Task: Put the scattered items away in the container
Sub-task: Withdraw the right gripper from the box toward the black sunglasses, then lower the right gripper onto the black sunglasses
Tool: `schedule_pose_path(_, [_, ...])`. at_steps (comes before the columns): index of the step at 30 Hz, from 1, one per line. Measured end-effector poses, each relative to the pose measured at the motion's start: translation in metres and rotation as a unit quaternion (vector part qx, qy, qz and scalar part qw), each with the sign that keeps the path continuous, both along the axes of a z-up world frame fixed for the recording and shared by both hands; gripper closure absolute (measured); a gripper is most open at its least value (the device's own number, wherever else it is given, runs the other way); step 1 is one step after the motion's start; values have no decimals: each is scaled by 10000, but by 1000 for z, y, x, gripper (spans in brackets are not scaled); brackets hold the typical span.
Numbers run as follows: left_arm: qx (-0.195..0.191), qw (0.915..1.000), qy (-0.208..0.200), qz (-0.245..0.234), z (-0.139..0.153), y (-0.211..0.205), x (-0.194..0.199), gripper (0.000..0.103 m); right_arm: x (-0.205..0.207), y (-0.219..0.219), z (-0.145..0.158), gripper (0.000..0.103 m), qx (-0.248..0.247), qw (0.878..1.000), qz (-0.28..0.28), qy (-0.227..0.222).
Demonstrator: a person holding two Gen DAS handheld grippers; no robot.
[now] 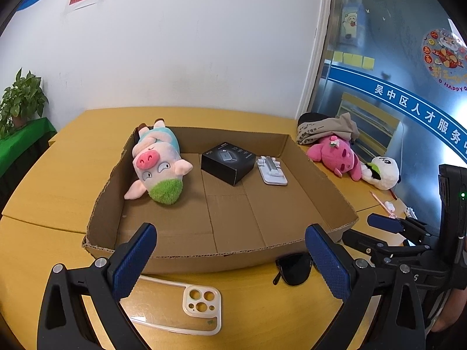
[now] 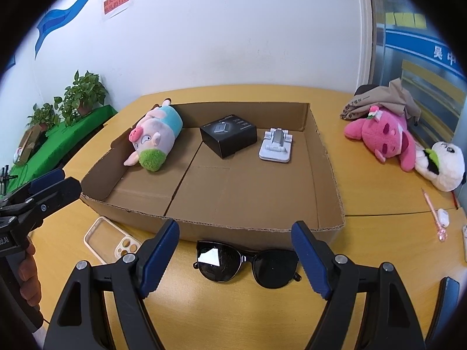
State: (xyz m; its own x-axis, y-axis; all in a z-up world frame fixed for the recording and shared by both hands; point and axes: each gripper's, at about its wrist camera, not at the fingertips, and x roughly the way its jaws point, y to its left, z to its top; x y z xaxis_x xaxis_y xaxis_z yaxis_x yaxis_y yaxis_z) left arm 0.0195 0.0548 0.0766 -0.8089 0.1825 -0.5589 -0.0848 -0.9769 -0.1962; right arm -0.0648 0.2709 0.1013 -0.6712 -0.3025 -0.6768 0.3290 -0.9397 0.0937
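A shallow cardboard tray (image 1: 204, 250) (image 2: 254, 227) holds a pig plush (image 1: 157, 163) (image 2: 156, 140), a black box (image 1: 229, 160) (image 2: 229, 134) and a white phone stand (image 1: 271, 170) (image 2: 275, 145). My left gripper (image 1: 230, 259) is open above the tray's near wall, with a clear phone case (image 1: 201, 306) (image 2: 111, 239) below it. My right gripper (image 2: 236, 256) is open around black sunglasses (image 2: 248, 262) (image 1: 292, 268) on the table. A pink plush (image 1: 338, 154) (image 2: 382, 134) and a panda plush (image 1: 382, 172) (image 2: 443, 166) lie right of the tray.
A beige cloth bag (image 2: 379, 99) lies behind the pink plush. A pink pen (image 2: 435, 215) and small white items (image 2: 443, 217) lie at the table's right edge. Potted plants (image 2: 81, 93) stand on a green-covered surface at left. A wall is behind the table.
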Motion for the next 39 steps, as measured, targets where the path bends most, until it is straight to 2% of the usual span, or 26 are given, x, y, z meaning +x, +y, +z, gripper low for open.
schedule_pose_path(4, [92, 9998, -154, -65, -12, -6, 3, 0, -10, 27, -20, 24, -194, 9994, 25, -287])
schedule_pose_path(9, [234, 9978, -581, -213, -45, -9, -1, 0, -27, 55, -65, 24, -50, 9961, 187, -859])
schedule_pose_path(12, [272, 9961, -777, -312, -62, -6, -5, 0, -36, 62, -86, 24, -214, 9926, 349, -1145])
schedule_pose_path(17, [288, 9933, -1029, -433, -83, 1, -13, 0, -44, 51, -107, 24, -223, 9910, 618, -1165])
schedule_pose_path(23, [290, 9915, -1159, -516, -94, 5, -13, 0, -37, 31, -111, 24, -403, 9877, 1018, -1121])
schedule_pose_path(27, [397, 9908, -1189, -503, -96, -1, -10, 0, -6, 13, -107, 24, -654, 9745, 1699, -1311])
schedule_pose_path(30, [482, 9895, -1246, -544, -98, -4, -10, 0, 23, 3, -97, 24, -559, 9673, 2171, -1189])
schedule_pose_path(35, [738, 9854, -1377, -672, -101, 0, -11, 0, 18, -2, -92, 24, -34, 9801, 1772, -889])
schedule_pose_path(39, [995, 9803, -1506, -809, -103, 8, -15, 0, 9, -22, -99, 24, 141, 9763, 1977, -875])
